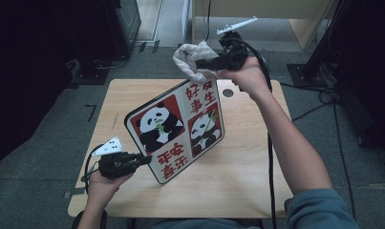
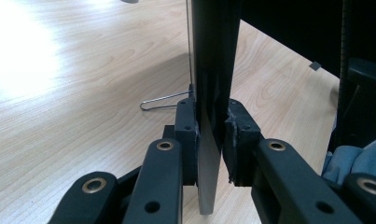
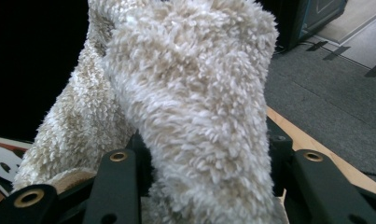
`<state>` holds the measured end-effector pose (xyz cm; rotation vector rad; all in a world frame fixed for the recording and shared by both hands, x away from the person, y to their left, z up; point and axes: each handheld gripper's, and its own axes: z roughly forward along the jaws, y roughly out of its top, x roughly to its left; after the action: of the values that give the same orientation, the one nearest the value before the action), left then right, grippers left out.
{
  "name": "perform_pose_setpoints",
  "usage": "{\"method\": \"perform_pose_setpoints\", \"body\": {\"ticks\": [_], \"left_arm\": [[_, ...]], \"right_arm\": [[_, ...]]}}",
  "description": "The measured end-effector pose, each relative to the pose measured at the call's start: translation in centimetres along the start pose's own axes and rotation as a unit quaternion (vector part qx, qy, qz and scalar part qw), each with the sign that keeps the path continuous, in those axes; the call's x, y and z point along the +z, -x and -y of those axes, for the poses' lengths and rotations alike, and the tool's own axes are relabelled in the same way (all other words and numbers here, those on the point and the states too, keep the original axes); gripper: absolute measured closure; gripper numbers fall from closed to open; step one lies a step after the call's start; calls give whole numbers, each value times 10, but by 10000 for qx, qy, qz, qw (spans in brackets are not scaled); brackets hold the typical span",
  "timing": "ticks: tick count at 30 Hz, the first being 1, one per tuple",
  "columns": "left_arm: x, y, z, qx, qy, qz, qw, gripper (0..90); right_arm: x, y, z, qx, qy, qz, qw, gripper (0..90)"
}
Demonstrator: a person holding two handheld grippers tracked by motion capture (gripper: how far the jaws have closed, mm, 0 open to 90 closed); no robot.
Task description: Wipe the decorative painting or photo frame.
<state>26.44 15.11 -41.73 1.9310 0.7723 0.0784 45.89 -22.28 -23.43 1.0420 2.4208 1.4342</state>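
Panda board (image 1: 176, 130), a flat square panel printed with two pandas on red squares and red Chinese characters, stands tilted on one lower corner on the wooden table (image 1: 238, 186) in the high view. Left gripper (image 1: 141, 161) is clamped on its lower left edge, held by the person's left hand (image 1: 104, 183). Right gripper (image 1: 210, 64) hangs just above the board's top corner, out past the far edge of the table, gripping a bunched cream fluffy cloth (image 1: 192, 59).

Left gripper view: the board (image 2: 213, 70) shows edge-on as a thin dark slab, upright, squeezed between both black pads (image 2: 187, 135). A thin wire loop (image 2: 163, 100), perhaps a stand, pokes out beside it over the table.

Right gripper view: the fleecy cloth (image 3: 190, 107) bulges up between the two jaws, which pinch its lower folds; a corner of the board (image 3: 1, 163) peeks in at lower left.

The board looks stiff, light and smooth-faced, likely to slip or pivot if pinched only at one edge, so a firm edge grip low down suits it. The cloth is soft and limp, best held bunched as it is
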Motion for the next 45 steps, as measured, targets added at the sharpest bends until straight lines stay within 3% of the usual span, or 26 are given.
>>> {"method": "perform_pose_setpoints", "body": {"ticks": [18,30,45], "left_arm": [[-2,-2,1,-31,-8,-6,10000,778],[-2,-2,1,-37,-5,-2,10000,776],[-2,-3,1,-48,-13,-13,10000,776]], "right_arm": [[-13,26,3,274,-59,303,9991,587],[-14,32,8,214,-66,465,9987,588],[-16,41,20,315,-104,607,9976,601]]}}
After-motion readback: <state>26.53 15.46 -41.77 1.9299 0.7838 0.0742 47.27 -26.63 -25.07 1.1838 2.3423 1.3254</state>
